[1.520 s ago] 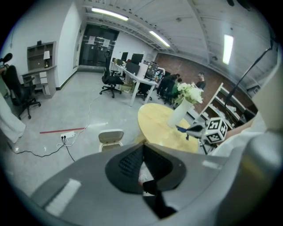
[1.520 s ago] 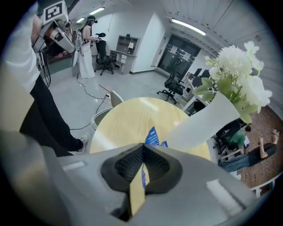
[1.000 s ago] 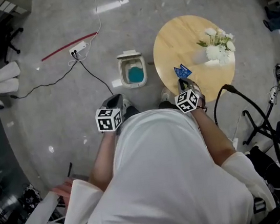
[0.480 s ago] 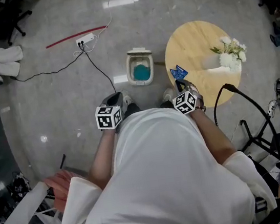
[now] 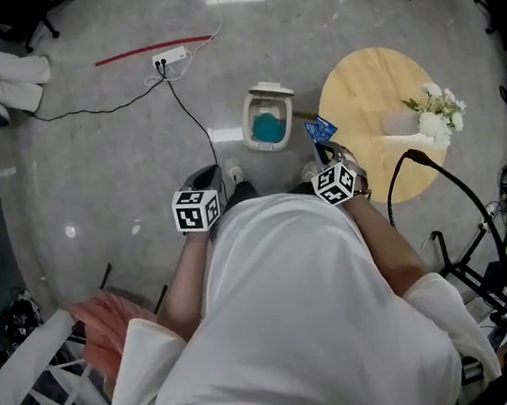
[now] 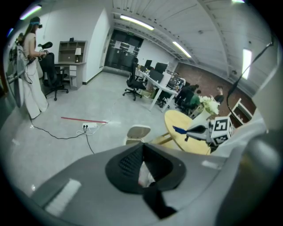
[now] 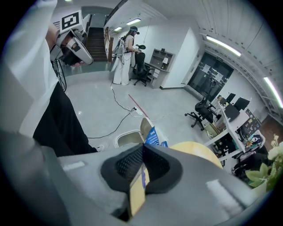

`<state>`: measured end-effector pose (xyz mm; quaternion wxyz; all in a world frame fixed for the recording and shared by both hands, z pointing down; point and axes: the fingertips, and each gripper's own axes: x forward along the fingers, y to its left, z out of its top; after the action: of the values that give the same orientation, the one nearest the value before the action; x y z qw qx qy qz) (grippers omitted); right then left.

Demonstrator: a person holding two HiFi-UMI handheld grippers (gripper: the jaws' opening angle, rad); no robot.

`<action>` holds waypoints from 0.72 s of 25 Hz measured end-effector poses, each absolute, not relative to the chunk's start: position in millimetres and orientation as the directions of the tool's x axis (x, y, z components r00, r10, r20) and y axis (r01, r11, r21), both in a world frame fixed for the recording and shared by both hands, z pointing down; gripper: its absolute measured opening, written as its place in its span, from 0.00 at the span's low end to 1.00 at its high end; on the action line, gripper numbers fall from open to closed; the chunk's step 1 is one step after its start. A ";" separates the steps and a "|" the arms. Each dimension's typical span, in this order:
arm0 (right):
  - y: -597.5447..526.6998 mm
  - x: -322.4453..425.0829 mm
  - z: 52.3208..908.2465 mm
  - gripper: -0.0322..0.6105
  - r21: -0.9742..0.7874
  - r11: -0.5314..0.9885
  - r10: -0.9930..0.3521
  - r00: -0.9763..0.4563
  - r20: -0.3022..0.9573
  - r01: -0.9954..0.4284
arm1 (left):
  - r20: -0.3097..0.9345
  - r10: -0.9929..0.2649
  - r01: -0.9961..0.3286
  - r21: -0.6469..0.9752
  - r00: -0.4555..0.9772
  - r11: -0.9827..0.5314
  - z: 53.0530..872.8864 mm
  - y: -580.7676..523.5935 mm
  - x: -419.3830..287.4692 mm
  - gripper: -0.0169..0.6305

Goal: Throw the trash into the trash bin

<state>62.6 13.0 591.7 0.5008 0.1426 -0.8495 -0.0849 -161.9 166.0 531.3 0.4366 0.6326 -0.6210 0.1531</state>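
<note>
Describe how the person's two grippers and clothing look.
Both the left gripper and the right gripper have grey bodies with black ribbed pads. Each carries a white cube with black square markers. The person wears a white top with loose sleeves.

Floor (image 5: 90, 173): grey, polished, reflecting ceiling lights. Round wooden worktop (image 5: 380, 104) carries white flowers (image 5: 437, 110). Power strip (image 5: 169, 57) and red strip (image 5: 148, 50) lie on the floor. Desks (image 6: 158, 86) and office chairs (image 6: 131, 81) stand beyond; light strips (image 6: 137, 22) run overhead.

Blue packet (image 5: 321, 128) pinched in right tool (image 5: 325, 146); white bin (image 5: 249, 124) nearby, lid open, teal inside.
</note>
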 end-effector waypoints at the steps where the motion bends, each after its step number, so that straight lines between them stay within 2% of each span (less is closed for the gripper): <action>1: 13.6 58.1 591.4 0.05 0.286 0.946 -0.325 -0.461 0.826 -0.155 | 0.736 -0.653 -0.918 0.363 0.179 0.157 531.3 167.9 -163.7 0.03; 18: 24.9 -7.5 592.8 0.05 0.238 0.967 -0.249 -0.517 0.819 -0.087 | 0.750 -0.632 -0.918 0.366 0.195 0.152 537.0 163.4 -194.3 0.03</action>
<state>-7.5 24.9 592.8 0.4820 0.0968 -0.8668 -0.0837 -194.3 163.4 537.0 0.4463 0.6311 -0.6139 0.1604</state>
